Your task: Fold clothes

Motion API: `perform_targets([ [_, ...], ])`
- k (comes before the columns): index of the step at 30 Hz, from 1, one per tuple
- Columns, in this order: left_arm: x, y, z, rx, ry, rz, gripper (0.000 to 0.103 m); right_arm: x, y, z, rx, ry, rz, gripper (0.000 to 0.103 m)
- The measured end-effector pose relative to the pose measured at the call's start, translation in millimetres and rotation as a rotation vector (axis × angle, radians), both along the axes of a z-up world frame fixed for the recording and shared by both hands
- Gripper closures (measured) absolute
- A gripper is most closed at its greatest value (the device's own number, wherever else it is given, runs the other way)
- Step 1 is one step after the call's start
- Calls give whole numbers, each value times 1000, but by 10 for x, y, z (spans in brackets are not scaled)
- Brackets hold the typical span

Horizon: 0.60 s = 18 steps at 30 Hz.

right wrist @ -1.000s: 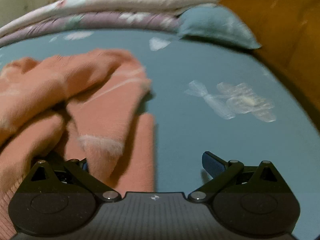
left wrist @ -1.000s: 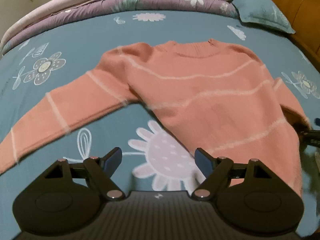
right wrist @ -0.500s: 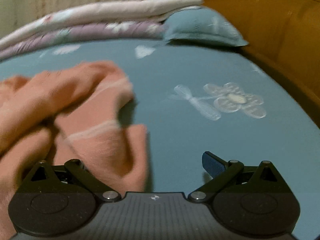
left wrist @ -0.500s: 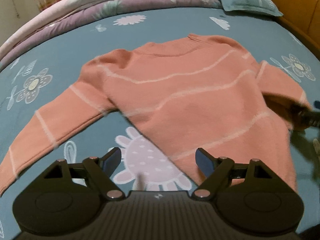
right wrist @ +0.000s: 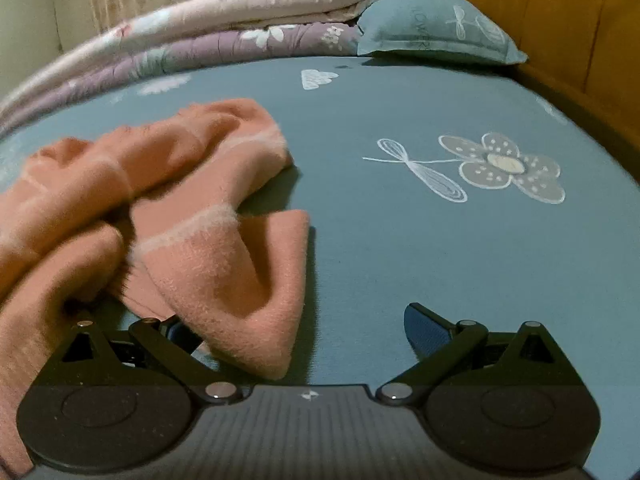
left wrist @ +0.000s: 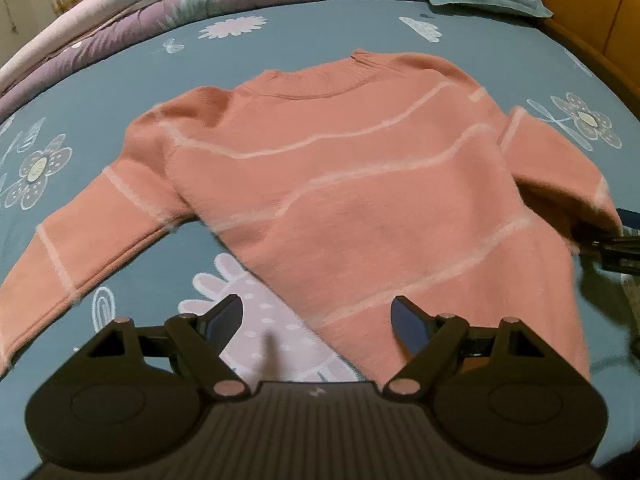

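Sweater (left wrist: 360,184) spread face-down on bed (left wrist: 280,32), no fold made yet; sleeve (right wrist: 224,264) bunched by right gripper (right wrist: 304,332). Left gripper (left wrist: 316,320) jaws wide, empty; right jaws wide apart, sleeve draped over one, not pinched.

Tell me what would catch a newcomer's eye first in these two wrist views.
The salmon-pink sweater with pale wavy stripes dominates the left wrist view, spread on the teal flower-print bedsheet, one sleeve stretched out to the picture's left. In the right wrist view its other sleeve lies bunched and folded over between the open right gripper fingers. The left gripper hangs open over the sweater's lower edge, holding nothing.
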<state>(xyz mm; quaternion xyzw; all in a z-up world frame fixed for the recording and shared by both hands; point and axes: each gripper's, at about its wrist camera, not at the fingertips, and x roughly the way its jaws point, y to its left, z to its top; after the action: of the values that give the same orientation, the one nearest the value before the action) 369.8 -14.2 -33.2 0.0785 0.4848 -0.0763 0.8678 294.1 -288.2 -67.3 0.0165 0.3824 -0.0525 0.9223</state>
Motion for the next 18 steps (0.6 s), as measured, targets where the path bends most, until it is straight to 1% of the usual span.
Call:
perform_targets([
  [4, 10, -42, -16, 2, 5, -18, 21, 105, 52, -56, -45, -43, -67, 0],
  [5, 16, -43, -22, 4, 8, -18, 21, 122, 88, -56, -74, -51, -71, 0],
  [10, 41, -10, -15, 11, 6, -7, 21, 96, 181, 11, -301, -74, -87, 0],
  [13, 77, 4, 8, 6, -1, -2, 21, 100, 47, 88, -370, -77, -111, 0],
  [16, 91, -22, 29, -4, -12, -17, 21, 133, -94, 188, -473, -101, -168, 0],
  [18, 82, -48, 42, -12, -18, -32, 21, 183, -193, 250, -517, -114, -195, 0],
])
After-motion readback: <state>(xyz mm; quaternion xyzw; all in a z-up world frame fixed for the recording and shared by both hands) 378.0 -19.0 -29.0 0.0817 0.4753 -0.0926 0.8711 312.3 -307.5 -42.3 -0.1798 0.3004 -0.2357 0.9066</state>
